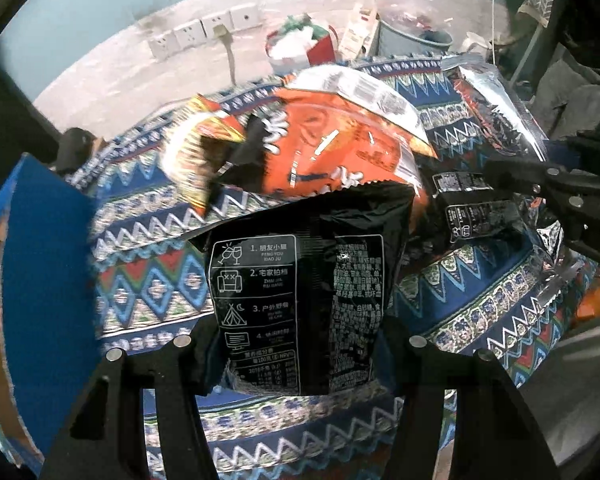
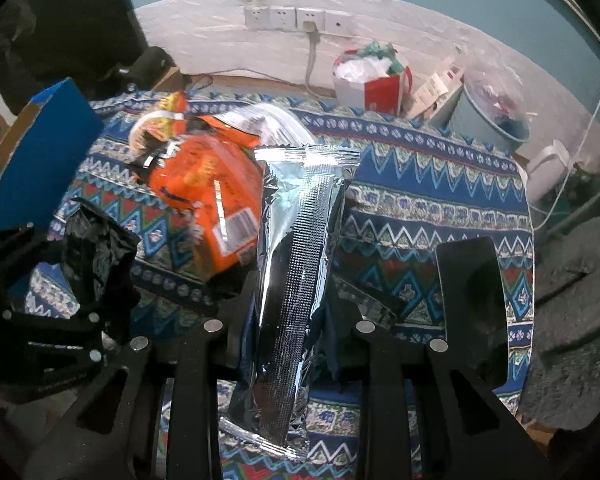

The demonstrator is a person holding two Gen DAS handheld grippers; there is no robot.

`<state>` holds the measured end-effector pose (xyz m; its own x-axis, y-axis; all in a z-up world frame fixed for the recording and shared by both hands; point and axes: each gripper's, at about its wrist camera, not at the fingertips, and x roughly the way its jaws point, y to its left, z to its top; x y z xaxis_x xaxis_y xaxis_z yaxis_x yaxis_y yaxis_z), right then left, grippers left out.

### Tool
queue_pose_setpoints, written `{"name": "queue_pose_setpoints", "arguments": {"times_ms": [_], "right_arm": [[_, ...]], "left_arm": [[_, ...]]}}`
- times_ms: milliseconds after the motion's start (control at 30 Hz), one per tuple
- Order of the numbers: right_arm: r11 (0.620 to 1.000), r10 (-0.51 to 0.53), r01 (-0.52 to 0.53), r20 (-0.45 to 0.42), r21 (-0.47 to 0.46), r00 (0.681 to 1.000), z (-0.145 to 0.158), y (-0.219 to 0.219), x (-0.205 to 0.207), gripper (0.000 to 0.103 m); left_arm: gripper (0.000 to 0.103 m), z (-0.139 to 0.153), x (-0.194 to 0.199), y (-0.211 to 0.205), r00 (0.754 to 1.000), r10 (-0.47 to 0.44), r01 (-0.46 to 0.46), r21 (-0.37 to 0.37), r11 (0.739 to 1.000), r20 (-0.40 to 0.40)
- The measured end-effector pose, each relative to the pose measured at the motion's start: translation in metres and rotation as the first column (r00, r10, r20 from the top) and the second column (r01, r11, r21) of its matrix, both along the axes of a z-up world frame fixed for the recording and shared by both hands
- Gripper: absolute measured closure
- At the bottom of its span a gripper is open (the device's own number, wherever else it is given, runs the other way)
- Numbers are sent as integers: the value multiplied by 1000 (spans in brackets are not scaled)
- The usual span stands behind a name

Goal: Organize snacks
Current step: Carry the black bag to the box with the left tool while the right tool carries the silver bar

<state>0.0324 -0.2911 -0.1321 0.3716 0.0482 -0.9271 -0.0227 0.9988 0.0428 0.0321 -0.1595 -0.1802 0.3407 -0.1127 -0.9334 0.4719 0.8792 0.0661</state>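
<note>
You work over a table covered with a patterned cloth point(image 1: 148, 292) in blue, red, green and white zigzag bands. Behind it runs a whitewashed wall strip under blue-green paint, carrying a row of white sockets point(image 2: 296, 18) with one plug and cable hanging down. At the far edge of the table stand a red and white gift box point(image 2: 374, 80) stuffed with white paper and a pale blue bucket point(image 2: 492, 120) holding a clear bag. A blue carton point(image 2: 40, 148) stands at the left edge of the cloth, its flap raised.

Your left gripper point(image 1: 300, 344) is clamped on the lower end of a black snack bag point(image 1: 300, 280). The bag stands up between the fingers with its printed back panel facing the camera, its long axis running away from you toward the wall, its serrated top edge farthest away.

Your right gripper point(image 2: 288, 332) is closed tight on a silver foil packet point(image 2: 296, 264). The packet is long and narrow, seam side toward the camera; its long axis runs along the fingers, the crimped far end pointing toward the wall.

An orange chip bag point(image 1: 340, 144) lies on the cloth beyond both held packs, with a smaller yellow and red bag point(image 1: 204, 136) just beside it on the left.
</note>
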Motion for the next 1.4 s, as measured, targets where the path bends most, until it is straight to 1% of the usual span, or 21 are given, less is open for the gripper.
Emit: {"name": "queue_pose_setpoints", "arguments": {"times_ms": [200,433,667,1100,1267,1400], "right_arm": [[999,36,-37,33,9,999,15,17,1,77],[997,73,-75,71,23,995,31,38,1,77],[992,115,-120,107,43,988,48,63,7,77],[976,185,-199,145,87,972,70,115,31,77],[968,215,-232,156,98,964,75,139,43,77],[959,245,-263,166,101,955,80,160,55,77]], "left_arm": [[42,21,-2,17,998,25,-25,-4,1000,51],[42,47,-6,48,992,69,-69,-7,998,106],[42,72,-9,73,975,100,-104,12,994,198],[42,103,-7,132,948,201,-196,-44,980,246],[42,112,-4,163,926,256,-253,-48,966,279],[42,112,0,187,910,312,-303,-75,950,272]]}}
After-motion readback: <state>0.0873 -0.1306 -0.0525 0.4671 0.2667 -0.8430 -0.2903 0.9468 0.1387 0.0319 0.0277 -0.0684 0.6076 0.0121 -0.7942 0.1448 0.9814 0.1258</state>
